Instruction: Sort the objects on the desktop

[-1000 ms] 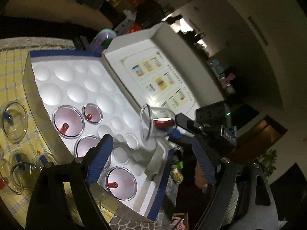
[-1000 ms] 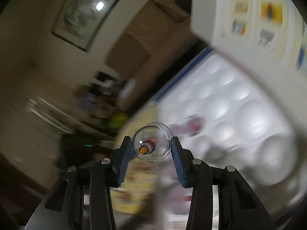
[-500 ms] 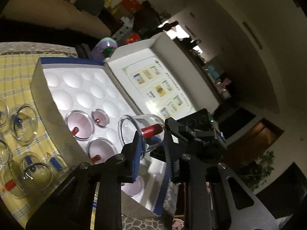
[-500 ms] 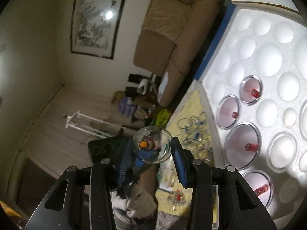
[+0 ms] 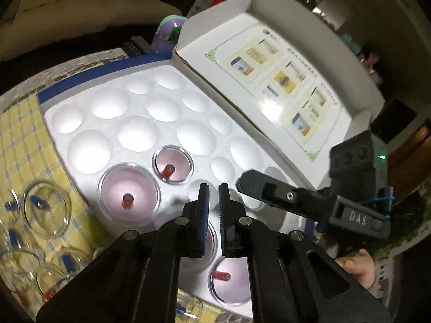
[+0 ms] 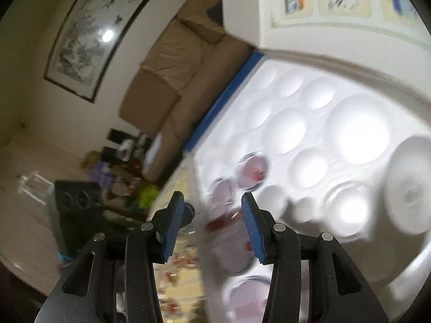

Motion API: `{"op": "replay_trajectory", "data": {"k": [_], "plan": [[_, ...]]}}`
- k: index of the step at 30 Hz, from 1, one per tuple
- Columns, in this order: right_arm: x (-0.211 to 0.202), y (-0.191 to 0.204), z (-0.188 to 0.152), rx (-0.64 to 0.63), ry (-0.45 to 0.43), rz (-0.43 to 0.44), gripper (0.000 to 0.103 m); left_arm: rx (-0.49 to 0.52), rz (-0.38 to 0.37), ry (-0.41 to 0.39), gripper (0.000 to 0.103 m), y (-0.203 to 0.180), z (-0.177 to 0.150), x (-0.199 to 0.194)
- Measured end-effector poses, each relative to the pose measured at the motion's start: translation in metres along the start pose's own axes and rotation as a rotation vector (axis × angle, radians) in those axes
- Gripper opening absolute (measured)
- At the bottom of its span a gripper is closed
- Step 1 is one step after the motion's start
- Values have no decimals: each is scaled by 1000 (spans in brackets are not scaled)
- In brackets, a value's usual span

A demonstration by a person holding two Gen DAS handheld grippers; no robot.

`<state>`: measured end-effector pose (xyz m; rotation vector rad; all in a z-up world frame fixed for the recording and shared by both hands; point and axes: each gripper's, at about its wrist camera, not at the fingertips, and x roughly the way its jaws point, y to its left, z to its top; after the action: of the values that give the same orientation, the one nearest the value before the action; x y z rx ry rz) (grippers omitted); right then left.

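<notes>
Blue-padded left hand-held gripper [image 5: 214,192] shut, empty

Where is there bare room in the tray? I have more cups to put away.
The white foam tray has empty hollows in its far rows, between the blue box edge and the open white lid. The near rows are crowded with clear red-knobbed cups, and loose cups clutter the yellow checked cloth.

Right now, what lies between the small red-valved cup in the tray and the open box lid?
Only empty foam hollows, seen in the left wrist view.
</notes>
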<state>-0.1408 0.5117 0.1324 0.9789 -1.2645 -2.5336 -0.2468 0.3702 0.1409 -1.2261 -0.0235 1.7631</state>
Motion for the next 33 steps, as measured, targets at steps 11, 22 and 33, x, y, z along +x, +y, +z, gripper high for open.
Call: {"op": "replay_trajectory", "data": {"k": [11,22,33], "plan": [[-6,36,-19,-386,52,-193,49,-128,-11,-122,52,29,-15,-57],[50,72,-77,-701,182,-444,60,-139,81,-133,74,47,-62,-81],[58,69,-82,-703,192,-473,54,-86,161,-137,77,44,-82,-85]]}}
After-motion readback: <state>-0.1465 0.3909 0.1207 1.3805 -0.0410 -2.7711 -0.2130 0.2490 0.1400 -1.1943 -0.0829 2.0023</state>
